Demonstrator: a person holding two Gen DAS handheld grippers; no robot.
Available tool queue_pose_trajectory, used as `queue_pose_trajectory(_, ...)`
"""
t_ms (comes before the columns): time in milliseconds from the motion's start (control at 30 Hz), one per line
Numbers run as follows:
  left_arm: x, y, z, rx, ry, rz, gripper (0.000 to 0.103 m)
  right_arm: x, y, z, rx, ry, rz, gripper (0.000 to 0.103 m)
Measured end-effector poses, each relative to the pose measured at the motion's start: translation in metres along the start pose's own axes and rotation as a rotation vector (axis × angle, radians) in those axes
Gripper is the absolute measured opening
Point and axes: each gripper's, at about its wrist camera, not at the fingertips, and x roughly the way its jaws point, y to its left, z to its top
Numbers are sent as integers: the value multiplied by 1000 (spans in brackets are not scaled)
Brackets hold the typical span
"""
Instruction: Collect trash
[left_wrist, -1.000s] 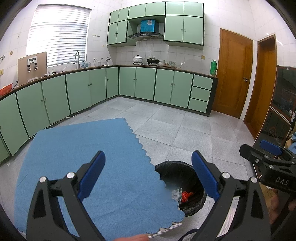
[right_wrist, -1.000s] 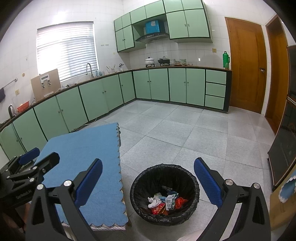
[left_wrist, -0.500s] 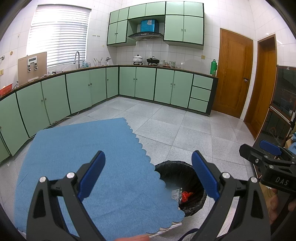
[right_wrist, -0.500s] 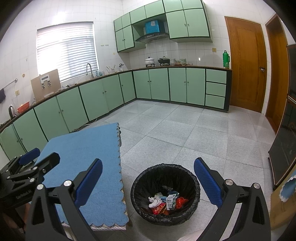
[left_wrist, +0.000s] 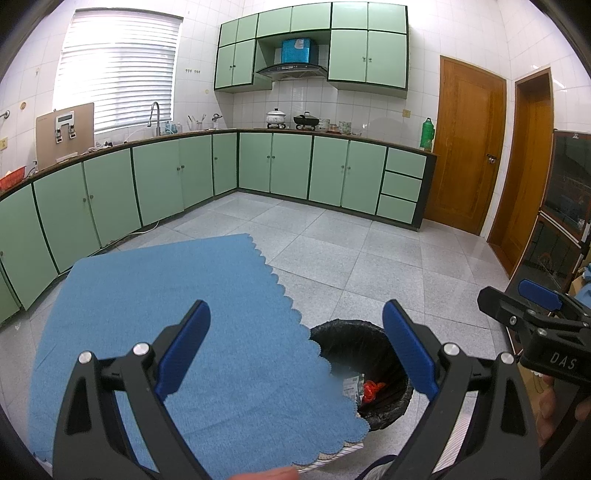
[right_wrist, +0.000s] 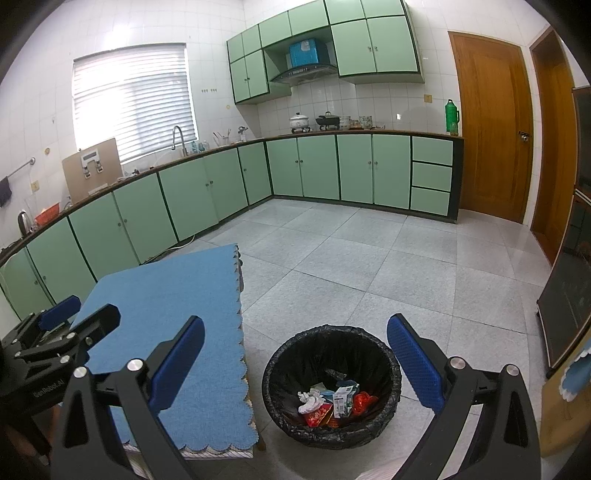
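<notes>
A black-lined trash bin (right_wrist: 332, 380) stands on the floor by the table's right side; it also shows in the left wrist view (left_wrist: 364, 363). Inside lie crumpled wrappers, a white tissue and red packets (right_wrist: 332, 400). My left gripper (left_wrist: 295, 350) is open and empty, held above the blue cloth-covered table (left_wrist: 166, 332). My right gripper (right_wrist: 295, 363) is open and empty, held above the bin. Each gripper shows at the edge of the other's view, the left one (right_wrist: 64, 325) and the right one (left_wrist: 532, 299).
The table's blue cloth (right_wrist: 177, 302) has a scalloped edge next to the bin. Green cabinets (right_wrist: 207, 192) line the far walls. Wooden doors (right_wrist: 491, 122) stand at the right. Grey tiled floor (right_wrist: 369, 258) lies between.
</notes>
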Motion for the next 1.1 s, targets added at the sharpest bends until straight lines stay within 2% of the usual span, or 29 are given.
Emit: queue_pose_trajectory(1100, 0, -2, -1, -2, 1, 3, 91, 1, 2, -2, -5, 0, 2, 97)
